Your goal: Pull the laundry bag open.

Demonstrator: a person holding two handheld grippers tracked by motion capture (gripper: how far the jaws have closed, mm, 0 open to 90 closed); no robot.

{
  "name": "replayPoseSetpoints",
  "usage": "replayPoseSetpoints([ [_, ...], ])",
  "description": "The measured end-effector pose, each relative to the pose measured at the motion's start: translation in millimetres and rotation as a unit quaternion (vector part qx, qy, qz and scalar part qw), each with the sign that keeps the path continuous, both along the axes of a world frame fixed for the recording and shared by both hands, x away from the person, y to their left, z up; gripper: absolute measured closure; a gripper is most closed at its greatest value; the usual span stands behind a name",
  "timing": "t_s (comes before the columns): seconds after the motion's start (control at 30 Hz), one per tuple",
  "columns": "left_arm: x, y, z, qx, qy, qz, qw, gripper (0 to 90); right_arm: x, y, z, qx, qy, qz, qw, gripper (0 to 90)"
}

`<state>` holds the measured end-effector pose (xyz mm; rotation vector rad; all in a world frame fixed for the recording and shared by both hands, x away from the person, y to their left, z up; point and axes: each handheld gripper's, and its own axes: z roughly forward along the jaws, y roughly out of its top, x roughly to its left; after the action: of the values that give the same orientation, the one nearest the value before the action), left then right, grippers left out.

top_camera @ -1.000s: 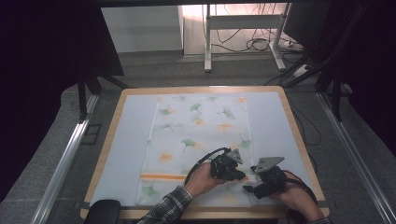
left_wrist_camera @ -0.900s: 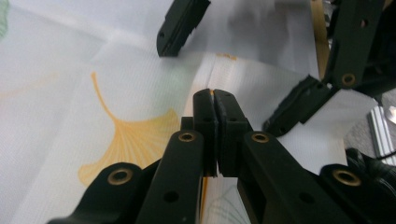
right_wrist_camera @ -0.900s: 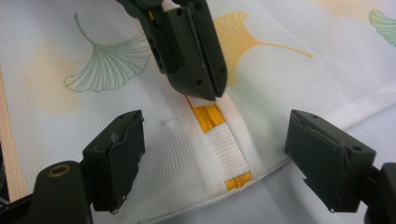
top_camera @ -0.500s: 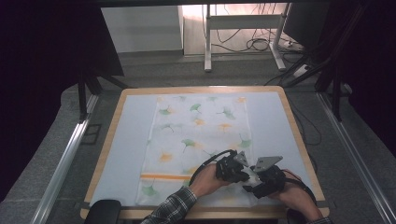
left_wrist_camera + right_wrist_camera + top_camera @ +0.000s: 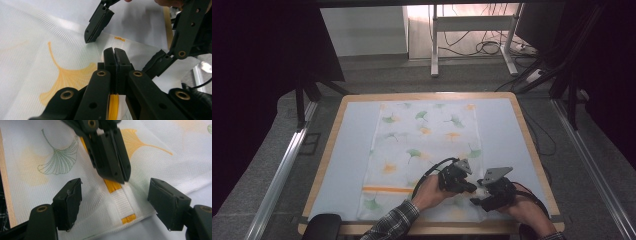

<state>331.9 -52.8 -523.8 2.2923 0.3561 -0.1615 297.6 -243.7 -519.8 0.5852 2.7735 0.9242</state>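
Cloth point(image 5: 422, 150), thin and limp, lay flat on the desk point(image 5: 522, 125). The left tool point(image 5: 115, 53) was clamped together on a pinched fold at its orange-striped hem. The right tool point(image 5: 113, 202), jaws apart, straddled that hem just ahead; it looked light and likely to sag.

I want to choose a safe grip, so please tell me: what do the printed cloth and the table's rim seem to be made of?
The cloth looks like thin woven fabric, matte, possibly cotton gauze: a fine grid weave shows, it pleats into a ridge in the shut left claw, and the leaf prints look dyed. The table's rim looks like pale wood or wood laminate with a smooth finish; which one I cannot tell. The right claw stands open.
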Motion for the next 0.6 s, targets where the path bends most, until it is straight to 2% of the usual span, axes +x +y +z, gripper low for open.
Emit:
replayPoseSetpoints([
  [0.13,-1.2,2.8,0.0,0.011,-0.007,-0.004,0.9999,90.0,0.0,0.2,0.2,-0.001,0.001,-0.002,1.0000,28.2],
  [0.33,-1.0,8.3,0.9,0.000,0.004,0.000,1.0000,90.0,-0.2,-0.1,-0.2,0.001,0.000,-0.004,1.0000,28.3],
  [0.6,-1.6,23.3,3.7,0.004,0.002,-0.001,1.0000,90.0,-0.1,-0.4,-0.3,0.001,0.001,-0.004,1.0000,28.4],
])
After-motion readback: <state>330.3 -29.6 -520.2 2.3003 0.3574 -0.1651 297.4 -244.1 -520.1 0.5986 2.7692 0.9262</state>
